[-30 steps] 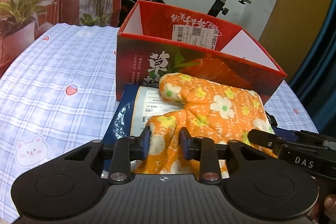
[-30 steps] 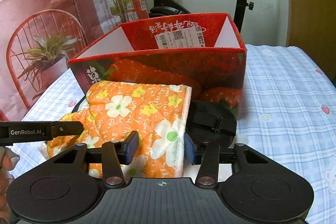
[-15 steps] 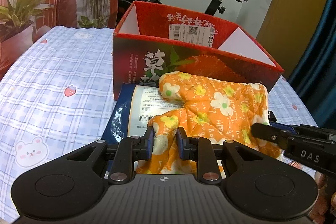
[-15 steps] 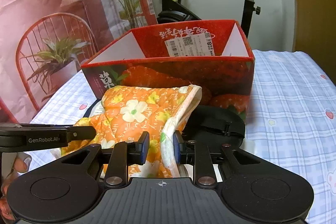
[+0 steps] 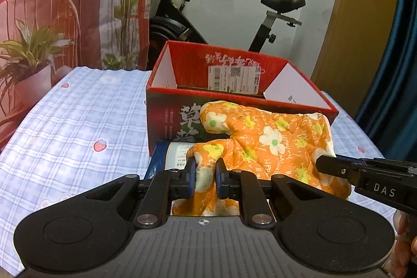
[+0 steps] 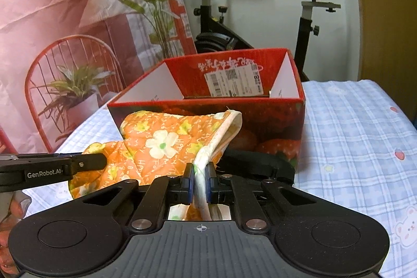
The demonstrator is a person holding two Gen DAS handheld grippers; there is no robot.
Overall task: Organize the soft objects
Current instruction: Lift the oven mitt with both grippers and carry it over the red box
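From the left wrist, the left gripper (image 5: 204,177), its jaws just closing, pinched the orange mitt (image 5: 271,145) before the red box (image 5: 166,116), above a blue packet (image 5: 159,163).

From the right wrist, the right gripper (image 6: 199,180) clamped the mitt's white-lined cuff; a black strap (image 6: 258,163), perhaps, lay beneath.

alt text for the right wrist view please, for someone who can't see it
The right gripper is clamped on the white-lined edge of an orange flowered oven mitt, its jaws having just closed; the left gripper meets the mitt's far side. Behind stands an open red strawberry box on a blue checked tablecloth.
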